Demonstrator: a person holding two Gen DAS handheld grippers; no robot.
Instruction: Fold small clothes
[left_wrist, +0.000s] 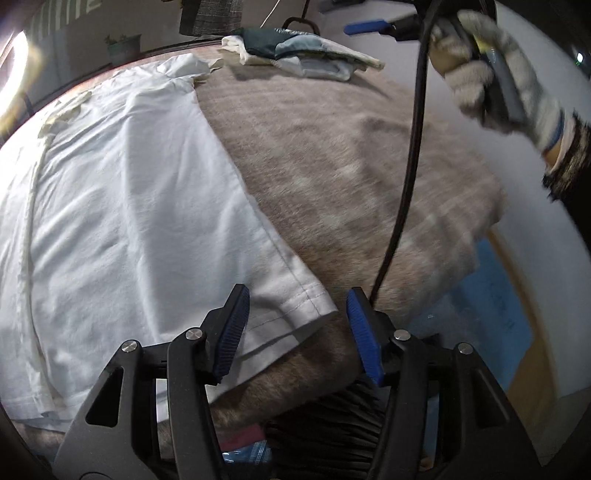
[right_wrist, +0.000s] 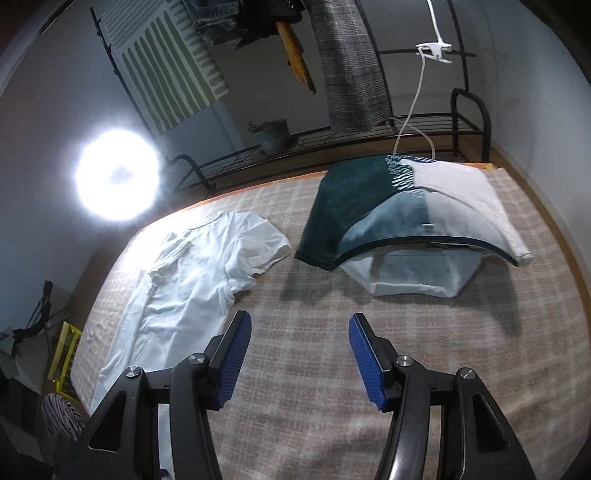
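A white shirt (left_wrist: 129, 184) lies spread flat on a beige checked blanket (left_wrist: 332, 147). My left gripper (left_wrist: 295, 325) hangs open just over the shirt's near hem corner (left_wrist: 291, 314); the corner lies between the blue pads, which do not press on it. In the right wrist view the same shirt (right_wrist: 192, 273) lies at the left, collar and sleeve towards the far side. My right gripper (right_wrist: 299, 354) stands open above bare blanket (right_wrist: 314, 295) beside the shirt, nothing between its fingers. A gloved hand (left_wrist: 476, 74) holds it at the upper right of the left wrist view.
A stack of folded clothes (right_wrist: 388, 206), dark green, teal and white, sits at the blanket's far right. A black cable (left_wrist: 410, 147) hangs down over the blanket. Behind are a metal rack (right_wrist: 469, 110), a potted plant (right_wrist: 273, 136) and a bright lamp (right_wrist: 116, 175). The blanket's edge drops off by a blue mat (left_wrist: 491, 295).
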